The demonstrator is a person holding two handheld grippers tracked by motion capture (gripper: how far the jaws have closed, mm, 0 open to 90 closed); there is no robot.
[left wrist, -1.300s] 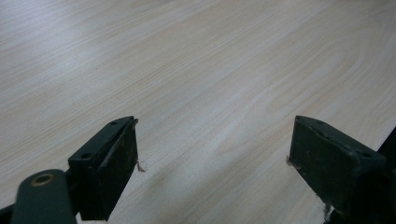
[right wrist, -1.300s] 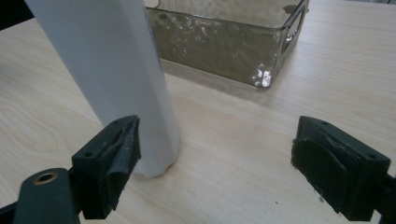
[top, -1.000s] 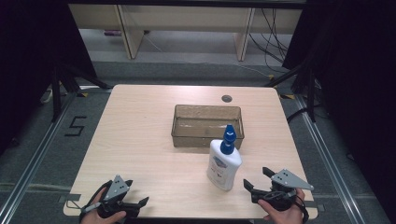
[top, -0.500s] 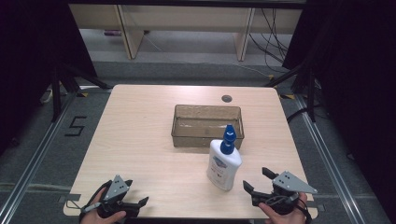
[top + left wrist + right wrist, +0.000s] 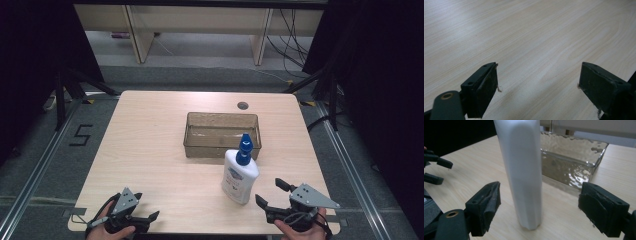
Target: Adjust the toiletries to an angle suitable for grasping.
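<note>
Right gripper view, bottle point(image 5: 522, 170) near open right gripper point(image 5: 549, 212)

1. Table point(image 5: 150, 145): pale wood, fine straight grain.
2. Bottle point(image 5: 240, 175): white body, blue cap, label with blue print.
3. Tray point(image 5: 192, 142): clear, brownish tint, rippled texture.
4. Left gripper point(image 5: 150, 218) and right gripper point(image 5: 270, 192): black jaws, grey top plates.
5. Floor point(image 5: 30, 165): dark grey, a black "5" marked on it.

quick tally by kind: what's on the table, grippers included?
Bottle: 1, white with a blue cap
Glass tray: 1, nothing seen in it
Grippers: 2, left gripper and right gripper, both open
Total: 4
</note>
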